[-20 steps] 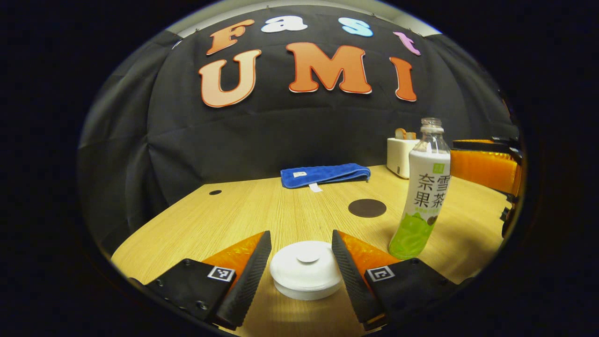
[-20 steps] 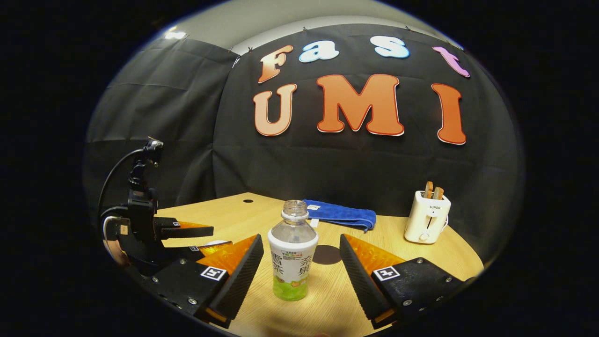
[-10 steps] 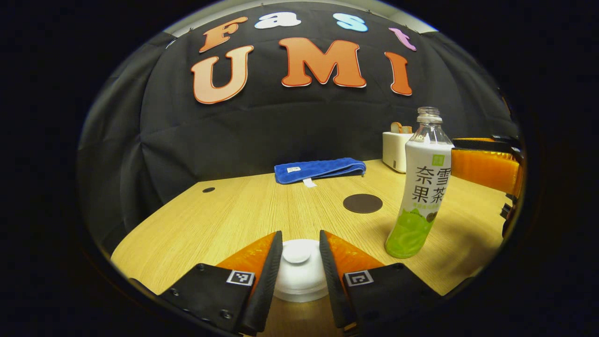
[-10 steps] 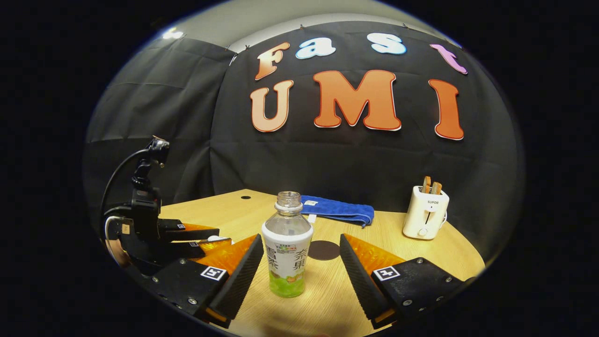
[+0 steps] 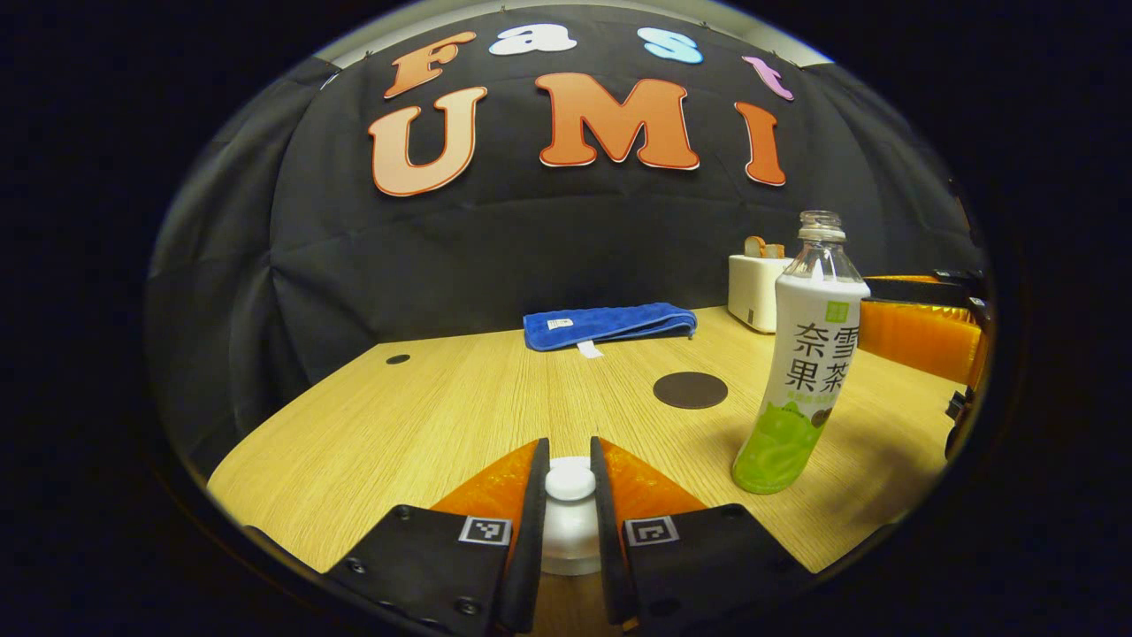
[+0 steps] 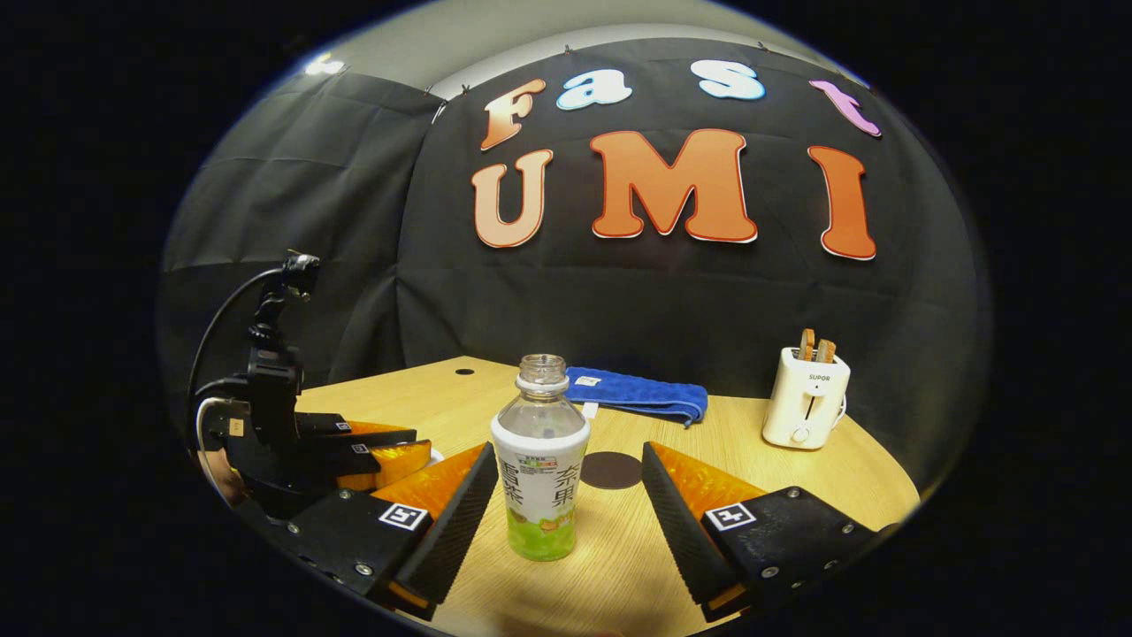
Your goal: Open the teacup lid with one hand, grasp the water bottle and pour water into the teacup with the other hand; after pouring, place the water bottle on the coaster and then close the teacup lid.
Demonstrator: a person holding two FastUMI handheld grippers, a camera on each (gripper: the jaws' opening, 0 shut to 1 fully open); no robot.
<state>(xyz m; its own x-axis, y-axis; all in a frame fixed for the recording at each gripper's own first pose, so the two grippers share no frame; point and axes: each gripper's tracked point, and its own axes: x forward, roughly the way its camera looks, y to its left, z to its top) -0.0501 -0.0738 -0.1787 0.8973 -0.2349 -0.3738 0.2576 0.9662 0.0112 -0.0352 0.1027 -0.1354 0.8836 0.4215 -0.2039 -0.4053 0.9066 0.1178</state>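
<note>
The white teacup lid (image 5: 570, 522) sits low in the left gripper view, its round knob (image 5: 570, 482) pinched between both fingers of my left gripper (image 5: 569, 444); the cup under it is hidden. An uncapped bottle (image 5: 806, 363) with a white label and green base stands upright to the lid's right. In the right gripper view the same bottle (image 6: 539, 469) stands on the table just ahead of my right gripper (image 6: 568, 451), which is open with its fingers wide on either side and not touching it. The dark round coaster (image 6: 612, 470) lies behind the bottle. My left gripper (image 6: 416, 442) shows at the left.
A folded blue towel (image 5: 608, 323) lies at the back of the wooden table (image 5: 424, 425). A white toaster (image 6: 805, 407) with bread slices stands at the back right. A small hole (image 5: 398, 359) marks the table's far left. The coaster (image 5: 690, 389) has bare wood around it.
My left gripper went from open around the lid to shut on its knob. The right gripper edged a little closer to the bottle and stayed open.
</note>
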